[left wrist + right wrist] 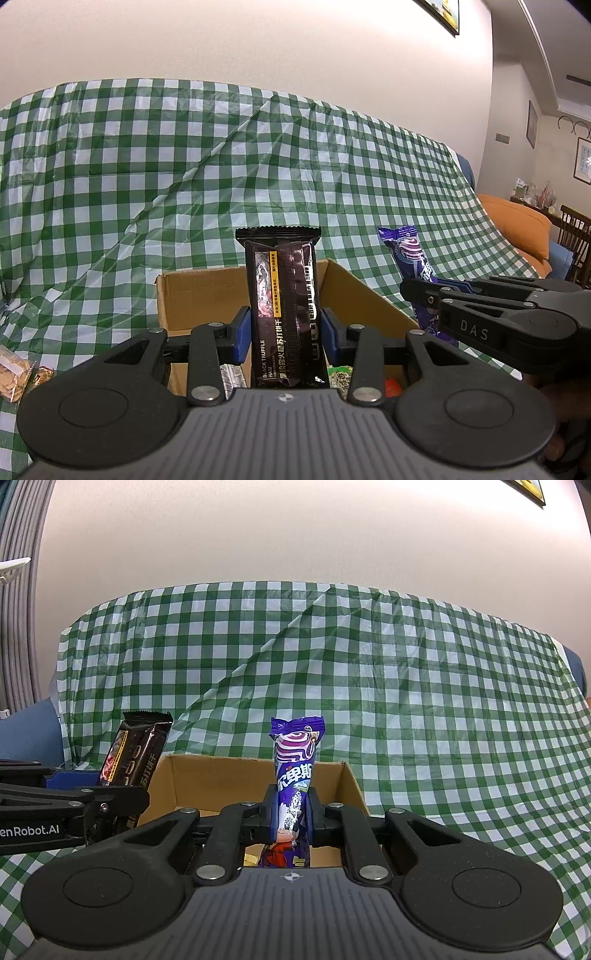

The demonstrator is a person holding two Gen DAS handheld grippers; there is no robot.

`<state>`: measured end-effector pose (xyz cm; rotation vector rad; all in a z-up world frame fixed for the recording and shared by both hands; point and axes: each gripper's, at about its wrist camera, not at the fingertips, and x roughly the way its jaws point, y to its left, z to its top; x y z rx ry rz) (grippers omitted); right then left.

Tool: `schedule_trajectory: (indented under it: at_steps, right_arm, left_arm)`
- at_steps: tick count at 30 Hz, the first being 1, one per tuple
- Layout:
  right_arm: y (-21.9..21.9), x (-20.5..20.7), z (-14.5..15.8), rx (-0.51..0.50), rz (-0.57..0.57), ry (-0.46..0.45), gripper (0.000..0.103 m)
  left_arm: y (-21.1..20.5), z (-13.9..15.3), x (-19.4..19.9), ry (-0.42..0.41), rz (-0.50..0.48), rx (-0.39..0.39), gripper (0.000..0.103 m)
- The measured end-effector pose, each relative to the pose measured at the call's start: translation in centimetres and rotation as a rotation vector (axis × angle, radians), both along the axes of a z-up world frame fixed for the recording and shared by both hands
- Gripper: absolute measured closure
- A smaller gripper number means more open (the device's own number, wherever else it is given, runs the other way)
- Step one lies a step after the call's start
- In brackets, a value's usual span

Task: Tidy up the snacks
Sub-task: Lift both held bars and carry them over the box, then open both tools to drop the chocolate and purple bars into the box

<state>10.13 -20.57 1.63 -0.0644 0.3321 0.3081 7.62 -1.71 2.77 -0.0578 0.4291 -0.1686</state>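
- glossy black cracker pack point(282, 310), one, flat and oblong, clamped upright by left gripper point(282, 334)
- crinkly purple candy wrapper point(293, 786), one, pinched by right gripper point(291, 814)
- cardboard box point(207, 782), one, at 12 o'clock

glossy foil snack packs point(282, 314) | matt cardboard box point(365, 295) | shiny plastic cloth point(184, 166) - creased

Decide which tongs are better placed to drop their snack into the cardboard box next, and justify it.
Probably the left tongs: their black truffle ham cracker pack hangs over the cardboard box opening. The right tongs, shut on the purple snack pack, look nearer the box's front edge.
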Motion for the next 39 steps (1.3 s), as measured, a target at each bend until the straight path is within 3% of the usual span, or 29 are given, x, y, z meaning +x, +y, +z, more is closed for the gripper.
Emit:
schedule_trajectory:
  at_steps: [39]
  right_arm:
    - [-0.07, -0.26, -0.03, -0.016, 0.019, -0.018, 0.089]
  left_arm:
    - [-0.53, 0.54, 0.16, -0.011, 0.022, -0.031, 0.060]
